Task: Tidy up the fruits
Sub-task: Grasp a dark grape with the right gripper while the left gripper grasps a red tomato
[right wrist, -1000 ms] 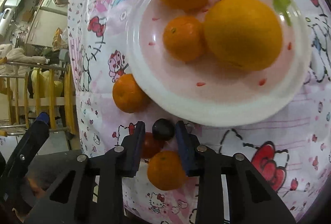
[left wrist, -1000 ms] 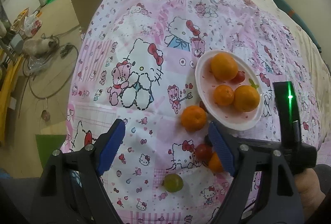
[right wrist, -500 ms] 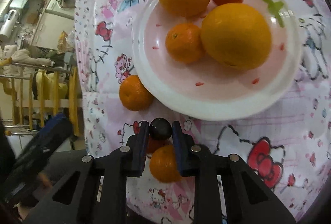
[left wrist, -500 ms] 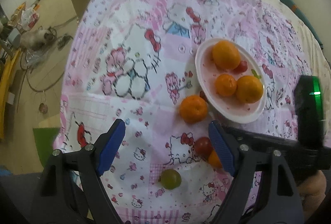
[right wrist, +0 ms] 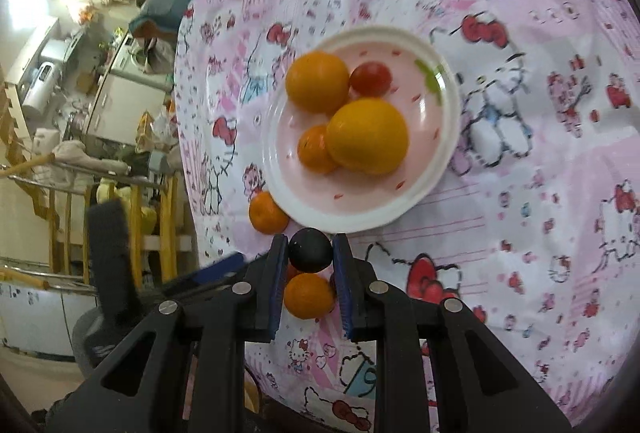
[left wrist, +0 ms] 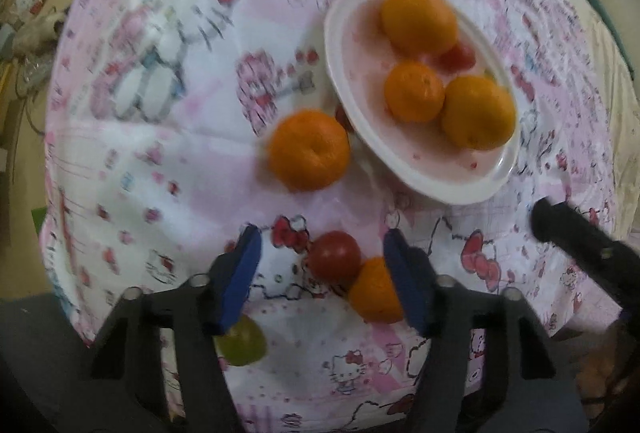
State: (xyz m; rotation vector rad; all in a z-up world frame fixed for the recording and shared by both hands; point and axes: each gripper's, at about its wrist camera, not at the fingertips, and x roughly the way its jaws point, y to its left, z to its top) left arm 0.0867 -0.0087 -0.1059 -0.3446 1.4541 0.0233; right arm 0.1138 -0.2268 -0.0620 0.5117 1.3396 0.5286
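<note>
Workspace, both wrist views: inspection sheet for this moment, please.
Surface: pink cartoon-print cloth.
Job's things: white plate holding three oranges and a red tomato; off the plate, an orange, a second tomato, a small orange, a green fruit.
Clutter: nothing seen.
Grippers: left gripper open above the loose fruit; right gripper shut on a dark round fruit.
Cables: nothing seen.
Surroundings: cluttered room, yellow rack.

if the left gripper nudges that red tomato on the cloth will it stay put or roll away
The red tomato looks round and smooth, so a nudge would probably roll it. It touches a small orange, which may stop it or get pushed along. The soft cloth likely slows any roll. The left gripper is open around both.
</note>
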